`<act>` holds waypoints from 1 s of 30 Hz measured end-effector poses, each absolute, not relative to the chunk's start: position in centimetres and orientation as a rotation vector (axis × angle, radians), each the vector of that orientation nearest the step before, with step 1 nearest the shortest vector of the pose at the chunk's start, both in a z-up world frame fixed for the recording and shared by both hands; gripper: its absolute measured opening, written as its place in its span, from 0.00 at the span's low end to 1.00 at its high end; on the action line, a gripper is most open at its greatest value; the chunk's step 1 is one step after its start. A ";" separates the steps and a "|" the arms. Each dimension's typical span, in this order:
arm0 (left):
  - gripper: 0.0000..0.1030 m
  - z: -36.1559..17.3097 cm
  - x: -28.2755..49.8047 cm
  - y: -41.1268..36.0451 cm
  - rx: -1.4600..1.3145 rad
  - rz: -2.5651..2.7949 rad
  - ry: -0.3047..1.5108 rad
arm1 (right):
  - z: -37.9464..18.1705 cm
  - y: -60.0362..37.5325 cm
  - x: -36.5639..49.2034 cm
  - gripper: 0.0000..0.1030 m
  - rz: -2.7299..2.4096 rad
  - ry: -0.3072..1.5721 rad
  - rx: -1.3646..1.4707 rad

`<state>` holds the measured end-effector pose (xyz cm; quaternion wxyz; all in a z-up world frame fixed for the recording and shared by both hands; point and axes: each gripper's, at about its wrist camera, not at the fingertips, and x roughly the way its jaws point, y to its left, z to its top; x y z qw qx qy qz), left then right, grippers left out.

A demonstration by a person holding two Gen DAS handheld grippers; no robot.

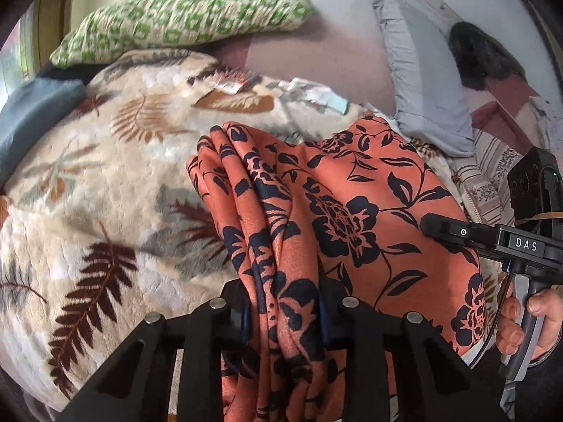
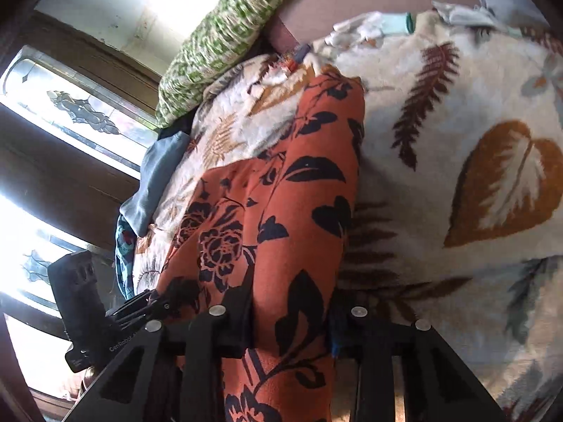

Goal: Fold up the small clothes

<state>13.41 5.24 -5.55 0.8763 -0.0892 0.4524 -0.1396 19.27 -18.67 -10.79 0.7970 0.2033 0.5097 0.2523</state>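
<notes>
An orange garment with a dark floral print (image 1: 352,211) lies bunched on a fleecy leaf-patterned blanket (image 1: 88,193). My left gripper (image 1: 283,316) is shut on a thick gathered fold of it at the near edge. In the right wrist view the same orange garment (image 2: 281,183) runs up the middle, and my right gripper (image 2: 290,320) is shut on its near end. The right gripper's body (image 1: 492,239) shows at the right of the left wrist view, held by a hand (image 1: 527,323), its tips hidden behind the cloth. The left gripper's body (image 2: 84,302) shows at lower left in the right wrist view.
A green-and-cream pillow (image 1: 183,17) lies at the far side of the bed, with a blue-grey pillow (image 1: 425,84) to the right and a blue cloth (image 1: 31,119) at the left. Small folded items (image 1: 316,95) sit on the blanket beyond the garment. A window with patterned glass (image 2: 81,112) is on the left.
</notes>
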 end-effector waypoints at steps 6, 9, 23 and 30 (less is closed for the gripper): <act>0.30 -2.0 14.5 0.2 -0.188 -0.419 0.839 | -2.8 -25.0 15.8 0.32 0.492 0.896 0.420; 0.34 -5.3 15.4 -2.3 -0.177 -0.432 0.905 | -3.0 -28.0 14.9 0.32 0.443 0.876 0.451; 0.70 -10.1 11.8 -1.3 0.012 -0.206 0.998 | -9.9 -32.4 12.5 0.63 0.195 0.939 0.531; 0.70 -12.3 11.6 -1.4 0.014 -0.176 1.112 | -12.9 -28.3 11.5 0.77 0.354 1.101 0.583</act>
